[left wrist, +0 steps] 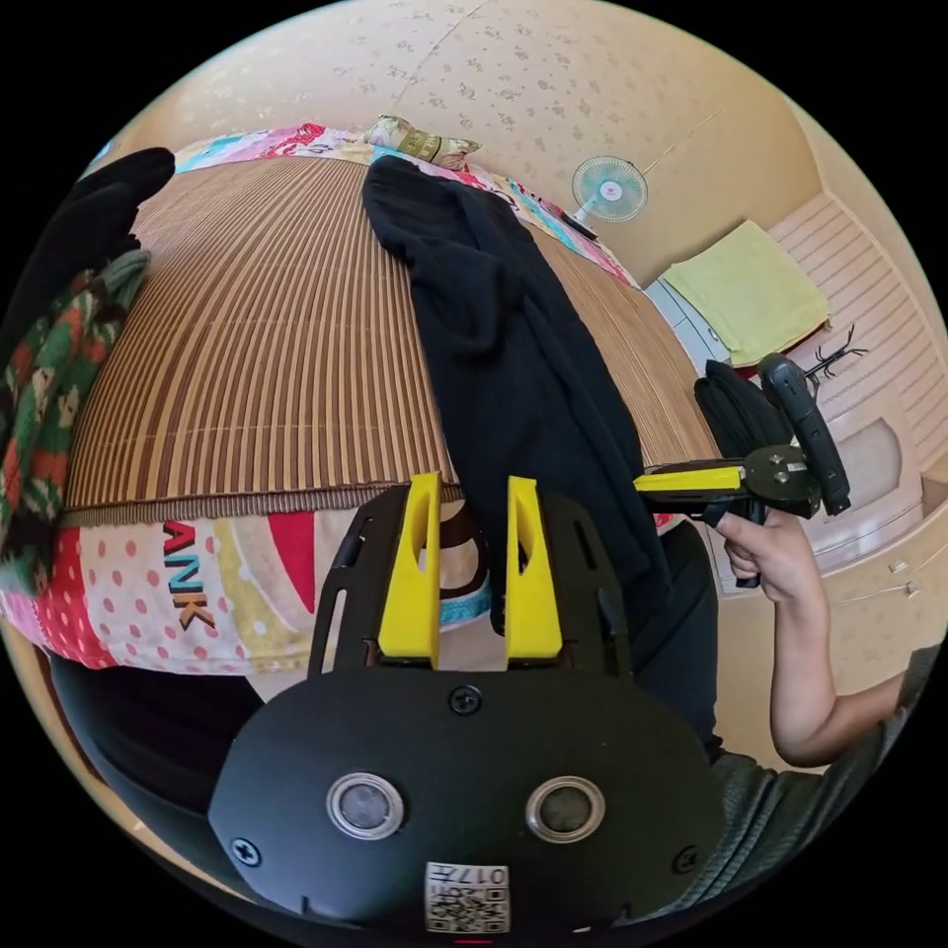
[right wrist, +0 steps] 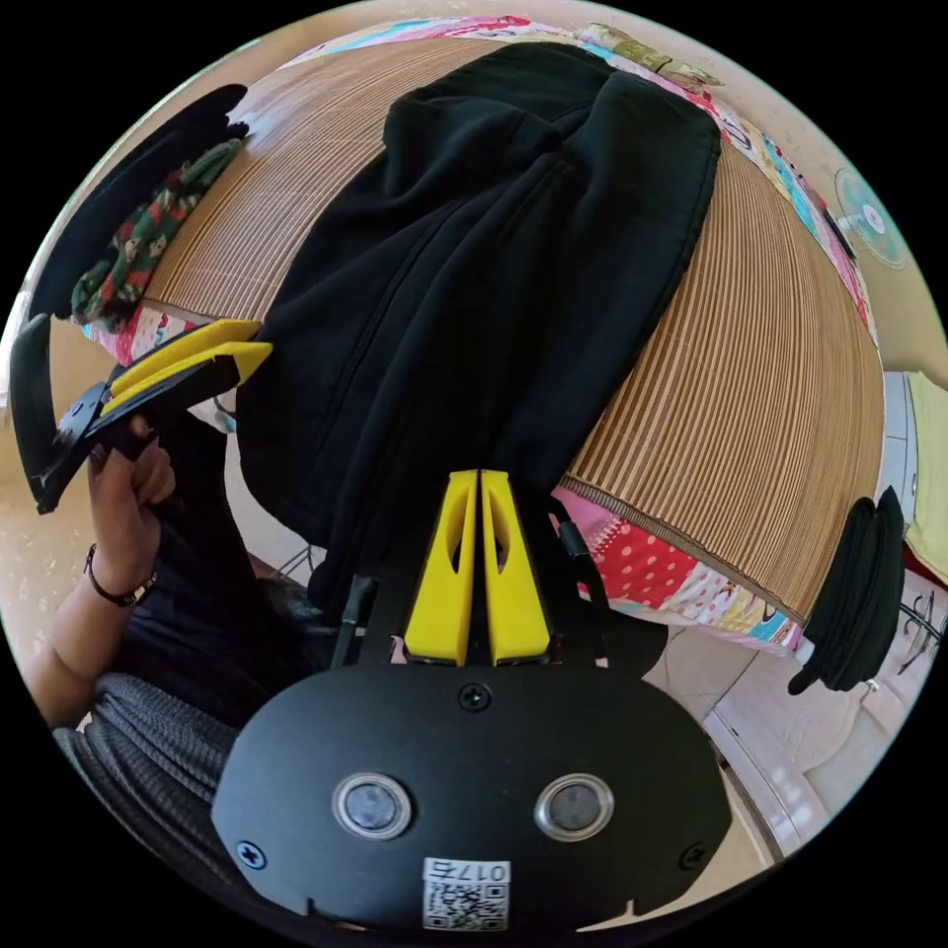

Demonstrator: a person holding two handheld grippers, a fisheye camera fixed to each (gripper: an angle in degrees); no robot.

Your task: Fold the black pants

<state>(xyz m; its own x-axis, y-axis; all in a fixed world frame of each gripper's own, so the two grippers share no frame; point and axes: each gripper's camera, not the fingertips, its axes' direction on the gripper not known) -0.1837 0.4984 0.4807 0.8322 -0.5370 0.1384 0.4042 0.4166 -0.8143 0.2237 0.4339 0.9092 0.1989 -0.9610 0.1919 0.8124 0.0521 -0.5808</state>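
So the bed (left wrist: 247,346) has a striped bamboo mat over a patterned sheet, and the black pants (left wrist: 513,346) are lying lengthwise across it, one end up near the far pillow side and the other end hanging off the near edge toward the person. In the right gripper view the black pants (right wrist: 474,276) look bunched and doubled over on themselves but not neat at all, lots of lumps, so I'd say folding is barely started: maybe a rough lengthwise halving at best, with the smoothing and the crosswise folds all left to do

There's a green and red knit thing (left wrist: 49,395) piled at the mat's edge, well apart from the pants

Left tongs (left wrist: 472,568) are spread apart with the hanging cloth just past them, not pinching anything. Right tongs (right wrist: 479,568) are pressed together at the hem that droops off the bed; can't tell if any fabric is actually caught between them
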